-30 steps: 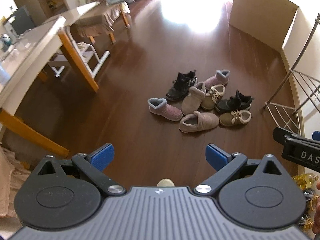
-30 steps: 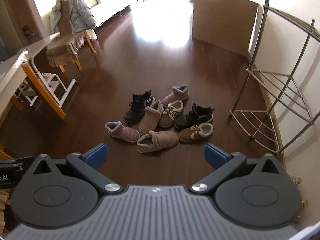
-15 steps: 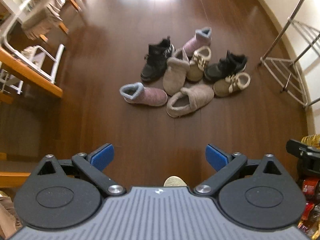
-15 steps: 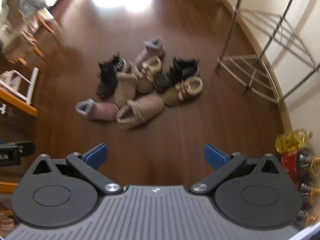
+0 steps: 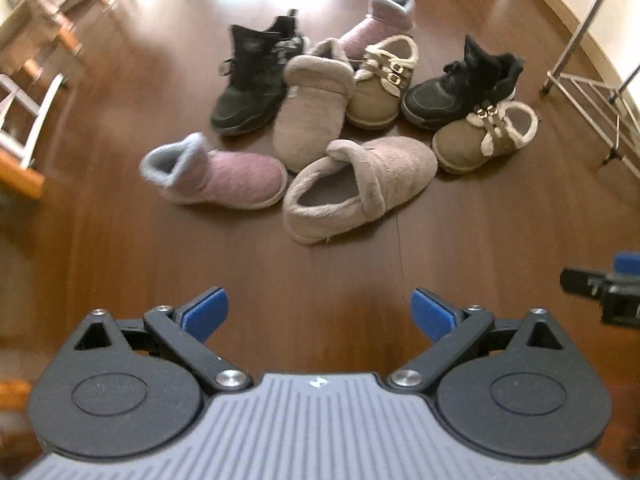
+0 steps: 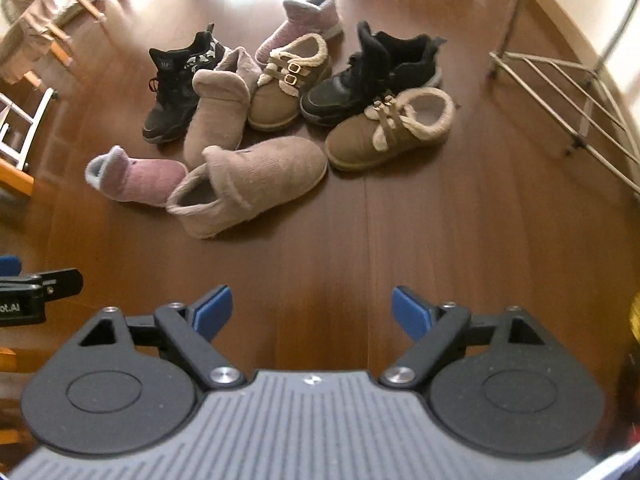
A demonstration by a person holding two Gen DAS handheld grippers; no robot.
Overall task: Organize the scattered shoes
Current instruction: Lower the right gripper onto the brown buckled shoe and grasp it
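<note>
Eight shoes lie in a loose heap on the wooden floor (image 5: 120, 264), toes pointing every way and no two mates side by side. A pink boot (image 5: 216, 172) lies at the heap's left edge, while its mate (image 5: 376, 24) is at the far side, well apart. One beige slipper (image 5: 356, 184) lies nearest the cameras, its toe touching a tan buckle shoe (image 5: 484, 140); the other beige slipper (image 5: 312, 112) lies just behind it, between a black sneaker (image 5: 252, 80) and the second tan buckle shoe (image 5: 380, 80). The second black sneaker (image 5: 468, 84) sits at the right of the heap, touching the near tan shoe. A wire rack (image 6: 560, 100) stands empty by the wall at the floor's right edge, near the heap but apart from it.

The left gripper (image 5: 318, 312) and the right gripper (image 6: 312, 310) both hover above bare floor short of the heap, each with its jaws spread wide and nothing between them.

As the shoes lie now, the sorting is all left to do: four pairs are split and jumbled, none lined up, none on the rack. Judging by the grippers' aim, the near beige slipper looks easiest to reach. Whether the pairs belong on the rack or in a row on the floor, the pictures do not settle.
</note>
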